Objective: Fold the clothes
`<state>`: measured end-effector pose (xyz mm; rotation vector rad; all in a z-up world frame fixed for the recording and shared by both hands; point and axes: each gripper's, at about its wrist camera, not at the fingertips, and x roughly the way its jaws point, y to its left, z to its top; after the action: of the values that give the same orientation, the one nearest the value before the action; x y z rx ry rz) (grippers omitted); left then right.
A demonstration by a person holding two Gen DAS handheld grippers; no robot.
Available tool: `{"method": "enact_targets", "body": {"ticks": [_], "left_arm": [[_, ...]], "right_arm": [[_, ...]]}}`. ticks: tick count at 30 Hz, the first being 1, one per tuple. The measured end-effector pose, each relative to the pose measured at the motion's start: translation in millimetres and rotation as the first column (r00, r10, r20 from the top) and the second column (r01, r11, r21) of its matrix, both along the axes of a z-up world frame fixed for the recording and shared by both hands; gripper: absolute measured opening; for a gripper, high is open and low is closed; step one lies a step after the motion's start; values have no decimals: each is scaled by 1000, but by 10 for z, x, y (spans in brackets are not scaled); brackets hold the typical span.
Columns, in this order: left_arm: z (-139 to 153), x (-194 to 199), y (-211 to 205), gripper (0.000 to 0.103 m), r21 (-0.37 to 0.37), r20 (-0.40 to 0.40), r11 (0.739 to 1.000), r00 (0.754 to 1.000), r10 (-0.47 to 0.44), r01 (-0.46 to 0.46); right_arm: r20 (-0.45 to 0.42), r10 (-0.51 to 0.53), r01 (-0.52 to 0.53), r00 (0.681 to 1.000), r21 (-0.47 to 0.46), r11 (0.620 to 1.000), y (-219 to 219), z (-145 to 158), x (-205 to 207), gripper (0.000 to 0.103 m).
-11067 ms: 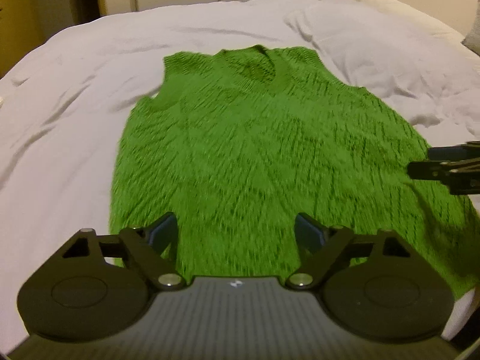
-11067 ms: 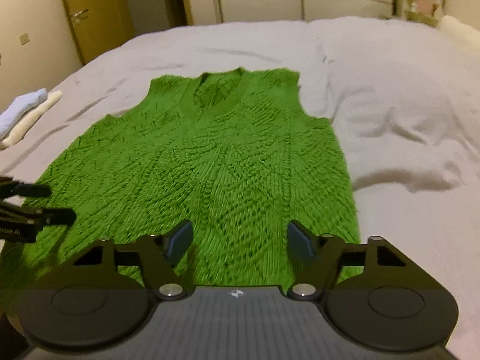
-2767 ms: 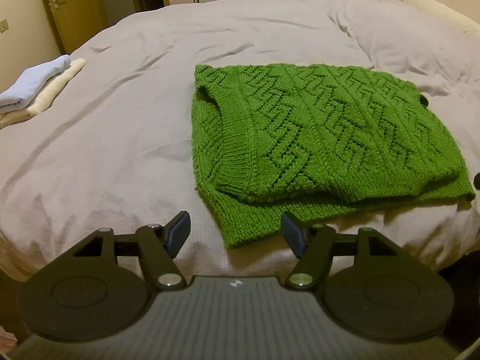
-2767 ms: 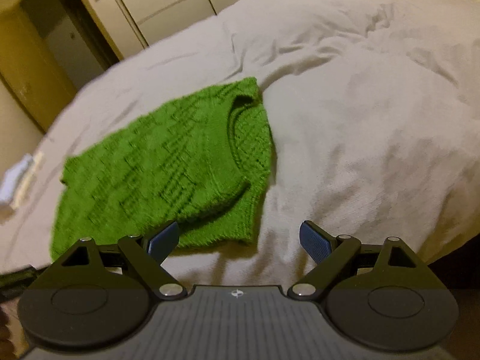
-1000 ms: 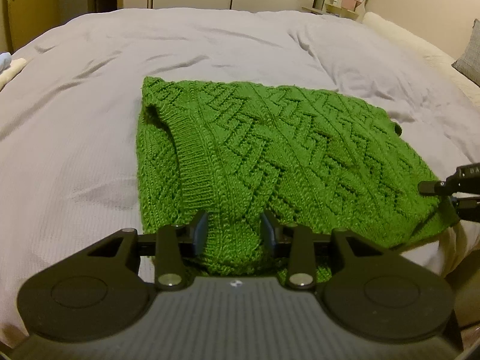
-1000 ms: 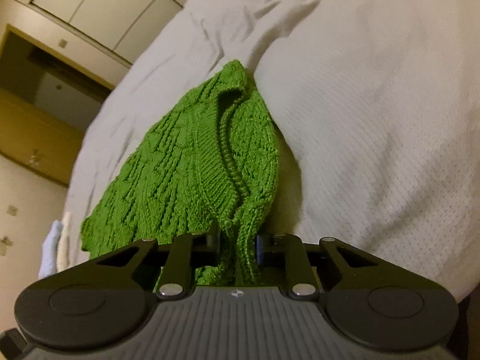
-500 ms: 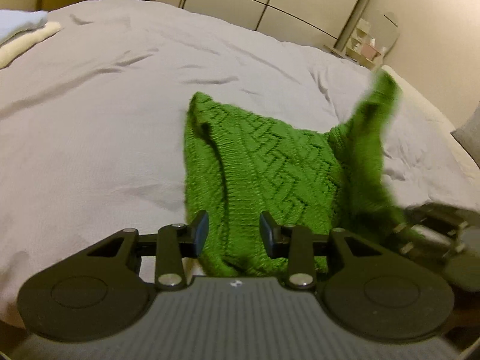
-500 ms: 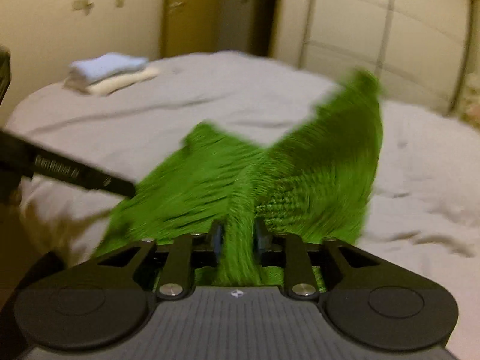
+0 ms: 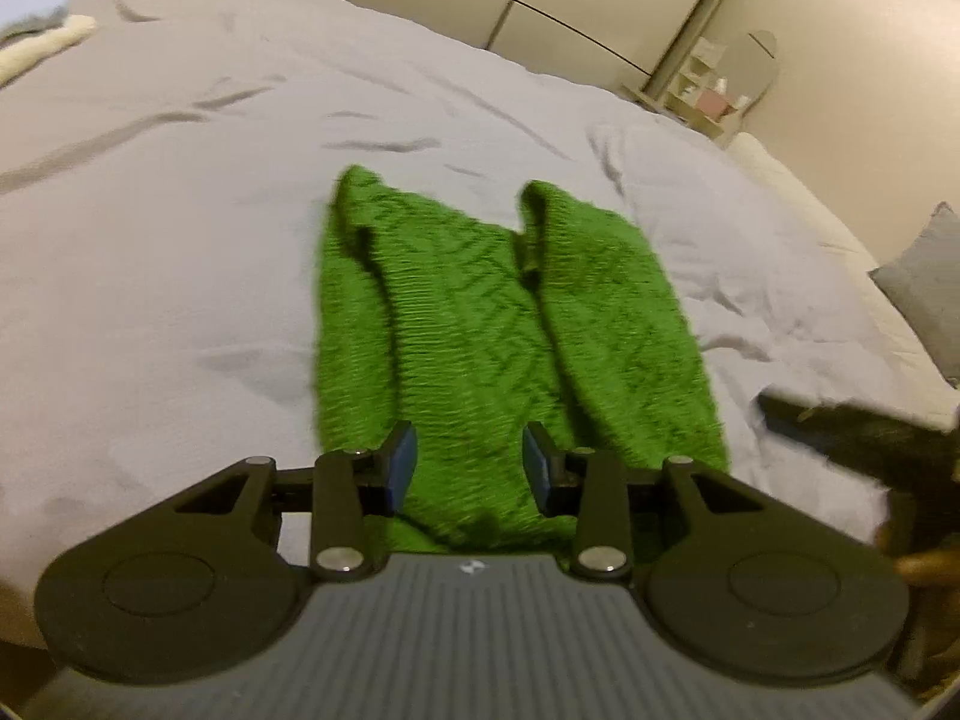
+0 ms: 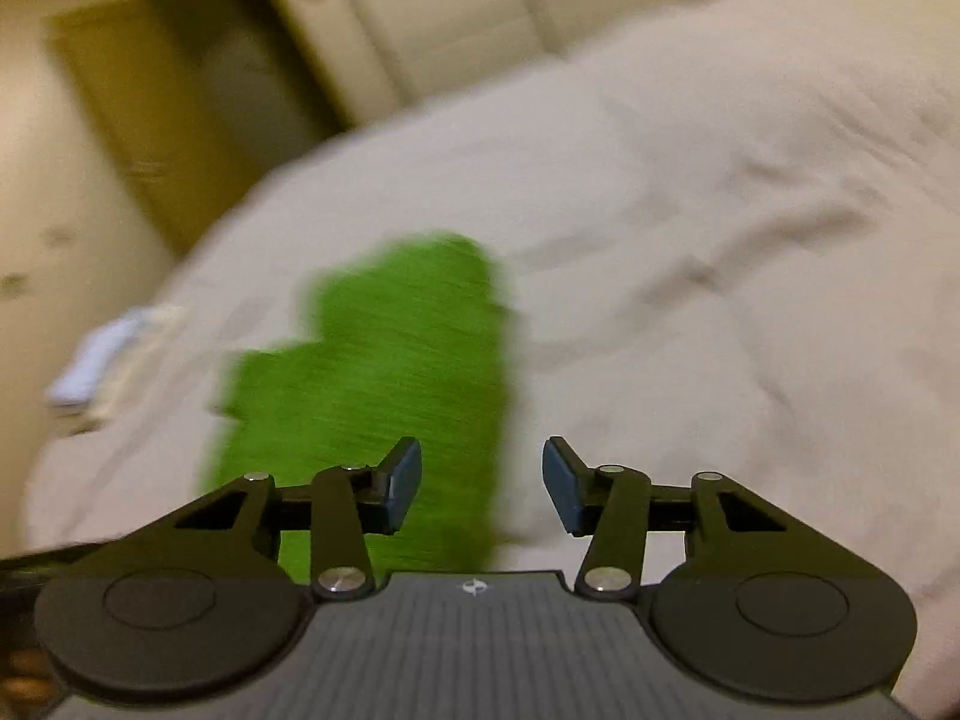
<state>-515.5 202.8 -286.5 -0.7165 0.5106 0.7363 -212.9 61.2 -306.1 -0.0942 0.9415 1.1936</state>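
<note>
The wide grey bed cover (image 9: pixel 180 252) carries the folded green knitted vest (image 9: pixel 480 324), lying just ahead of both claws. The left gripper (image 9: pixel 468 468) is opening, its pads clear of the knit. The right gripper (image 10: pixel 480 483) is opening too, empty.

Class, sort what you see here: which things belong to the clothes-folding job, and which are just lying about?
Belongs to the job:
green knitted vest
left hand-held gripper, jaws opening
right hand-held gripper, jaws opening

Just lying about:
folded pale clothes
grey pillow
shelf of small items
</note>
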Motion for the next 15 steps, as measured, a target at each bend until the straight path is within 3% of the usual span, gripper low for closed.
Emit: {"method": "enact_targets", "body": {"ticks": [4,8,11,15], "left_arm": [[-70,252,200,41,-72,35,995,998,-61,63],[-82,467,470,45,-108,85,989,992,-89,98],[-83,625,743,54,-124,146,985,984,-104,123],[-205,868,1070,55,-152,149,980,984,-102,125]], "right_arm": [[0,54,-53,999,-141,989,205,-298,31,49],[49,74,-69,996,-105,992,431,-241,76,49],[43,67,-62,997,-104,993,705,-306,201,49],[46,82,-77,996,-105,991,875,-417,302,49]]}}
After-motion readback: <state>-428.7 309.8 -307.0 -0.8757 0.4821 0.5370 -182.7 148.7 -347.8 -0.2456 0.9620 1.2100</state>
